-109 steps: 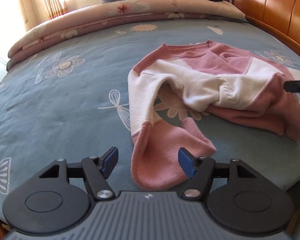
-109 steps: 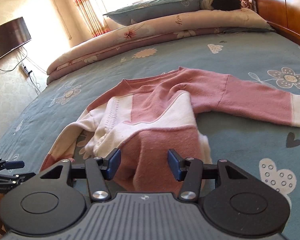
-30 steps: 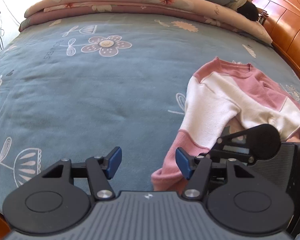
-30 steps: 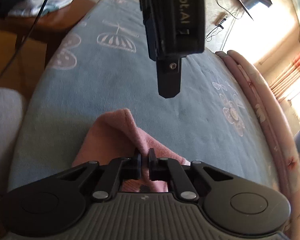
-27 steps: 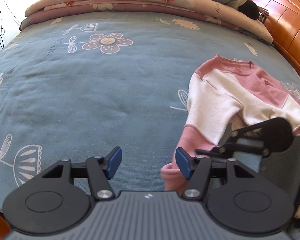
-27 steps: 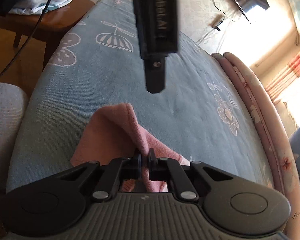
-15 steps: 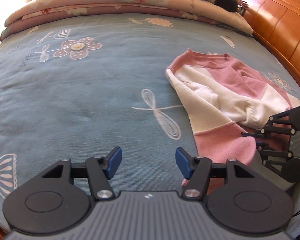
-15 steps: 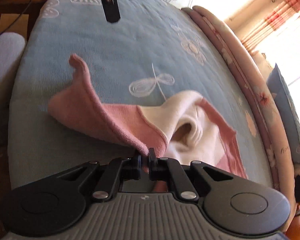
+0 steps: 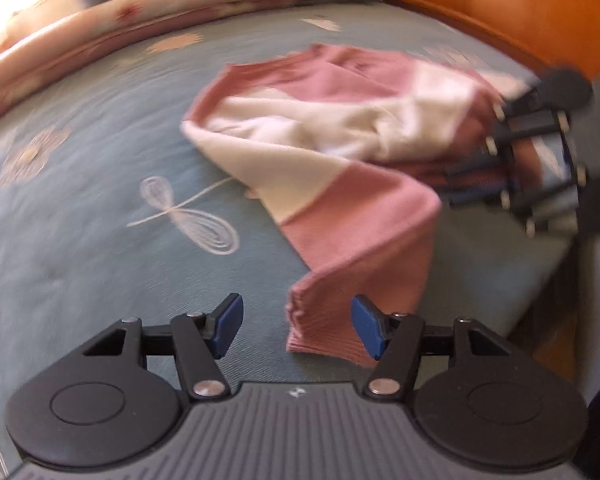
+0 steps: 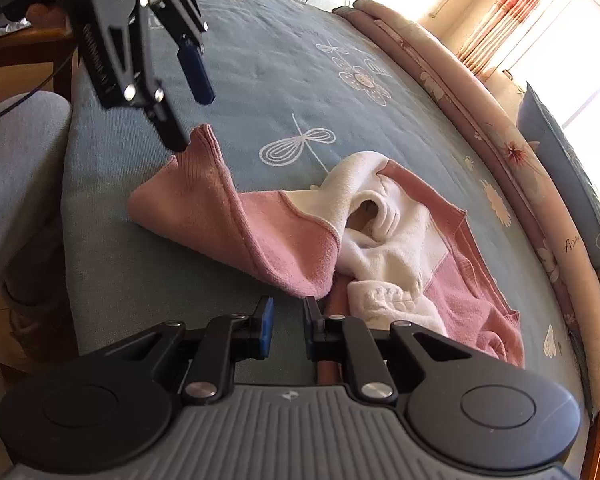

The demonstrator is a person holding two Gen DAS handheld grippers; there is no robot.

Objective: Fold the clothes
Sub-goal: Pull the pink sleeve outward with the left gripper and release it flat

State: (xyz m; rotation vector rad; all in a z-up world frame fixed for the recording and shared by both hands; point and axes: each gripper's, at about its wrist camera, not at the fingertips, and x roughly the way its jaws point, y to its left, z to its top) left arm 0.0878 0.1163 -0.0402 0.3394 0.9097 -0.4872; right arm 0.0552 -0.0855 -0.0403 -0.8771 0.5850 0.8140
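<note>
Both tongs were unclenched: the left gripper [image 9: 296, 326] spread wide around the pink cuff [image 9: 320, 332], the right gripper [image 10: 287, 326] parted slightly, empty, just beside the crumpled sweater [image 10: 384, 236] on the blue bedspread [image 10: 284, 64].

- sweater [image 9: 340, 148]: pink and cream blocks
- bedspread [image 9: 80, 216]: blue-grey, white flower and dragonfly outlines
- rolled quilt [image 10: 496, 136]: peach, floral
- curtain [image 10: 496, 20]: red-striped
</note>
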